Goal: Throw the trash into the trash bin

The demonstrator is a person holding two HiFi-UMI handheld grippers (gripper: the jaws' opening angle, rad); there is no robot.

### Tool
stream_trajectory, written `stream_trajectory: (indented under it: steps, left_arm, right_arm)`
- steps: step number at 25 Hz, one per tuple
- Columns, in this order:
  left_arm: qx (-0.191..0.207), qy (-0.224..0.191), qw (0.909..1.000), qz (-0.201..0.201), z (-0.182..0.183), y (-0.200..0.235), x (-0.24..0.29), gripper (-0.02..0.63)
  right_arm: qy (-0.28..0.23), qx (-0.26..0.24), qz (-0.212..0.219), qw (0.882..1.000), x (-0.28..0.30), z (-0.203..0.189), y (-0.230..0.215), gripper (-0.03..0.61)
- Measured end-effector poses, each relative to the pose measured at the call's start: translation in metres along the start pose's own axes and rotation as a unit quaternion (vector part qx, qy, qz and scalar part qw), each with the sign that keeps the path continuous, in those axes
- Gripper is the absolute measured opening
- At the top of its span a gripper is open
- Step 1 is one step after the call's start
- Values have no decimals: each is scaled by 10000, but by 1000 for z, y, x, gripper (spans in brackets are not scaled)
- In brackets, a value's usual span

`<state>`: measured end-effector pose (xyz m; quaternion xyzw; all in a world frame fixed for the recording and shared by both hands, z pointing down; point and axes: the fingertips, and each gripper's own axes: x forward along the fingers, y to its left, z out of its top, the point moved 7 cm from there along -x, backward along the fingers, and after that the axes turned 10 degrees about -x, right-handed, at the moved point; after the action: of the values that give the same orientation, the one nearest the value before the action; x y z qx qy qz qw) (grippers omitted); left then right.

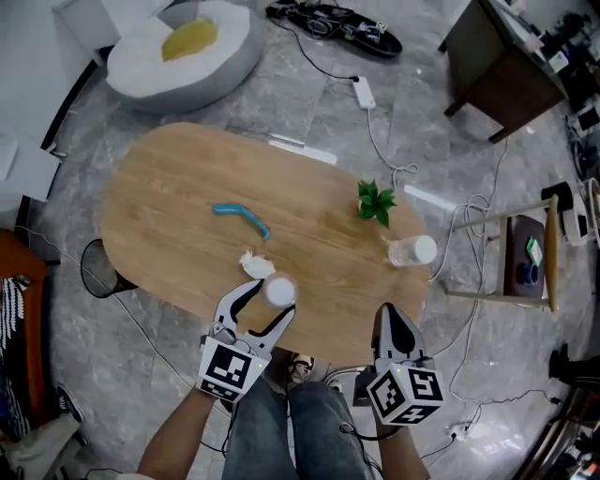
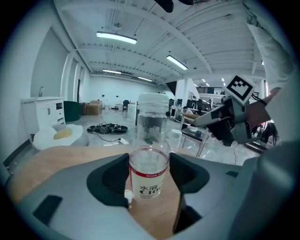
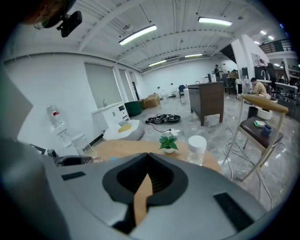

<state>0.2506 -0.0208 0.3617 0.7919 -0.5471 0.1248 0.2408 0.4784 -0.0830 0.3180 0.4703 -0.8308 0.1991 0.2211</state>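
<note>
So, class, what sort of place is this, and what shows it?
Probably an open-plan office or lab: ceiling strip lights, desks further back, and cables lying on the stone floor.

light: bright, ceiling tubes (image 2: 116, 37) | shadows: soft | edges: fisheye-bent, dark corners | focus: sharp

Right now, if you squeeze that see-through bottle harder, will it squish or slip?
It would probably squish: the bottle looks like thin clear plastic and seems empty, so it is likely light too. Its smooth round sides might slip or twist in the left gripper, which holds it low down.
</note>
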Motion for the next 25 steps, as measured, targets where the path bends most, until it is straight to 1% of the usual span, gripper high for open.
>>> stream_trajectory:
  steps: [4,7,10,14,19,22,25]
  left_arm:
    - [-136,-202,9989,413,20,11,-29,267]
    - [-245,-343,9962,766,32,19,-56,267]
    - [-419,-474,9918,1108,42,28,-88,267]
    - [-620,-698,9839,1526,49,45,-130,267]
    - [-718,-851,9740,1971,45,91,-185,267]
    - [-811,-938,9667,2238,41,128,-226,267]
    - [-827,-898,9622,2433,36,169,-269,267]
  right_arm:
    - [-146,-181,326,9992,8,27,20,1]
    - [-221,-268,574,9977,13,45,38,0]
    - [-278,-355,832,9955,19,62,61,1]
    - [-319,-498,1140,9917,29,79,98,1]
    - [-364,-598,1585,9849,49,91,173,0]
    - [-395,-543,1886,9798,64,100,230,0]
    - [-438,-446,2111,9755,81,111,294,0]
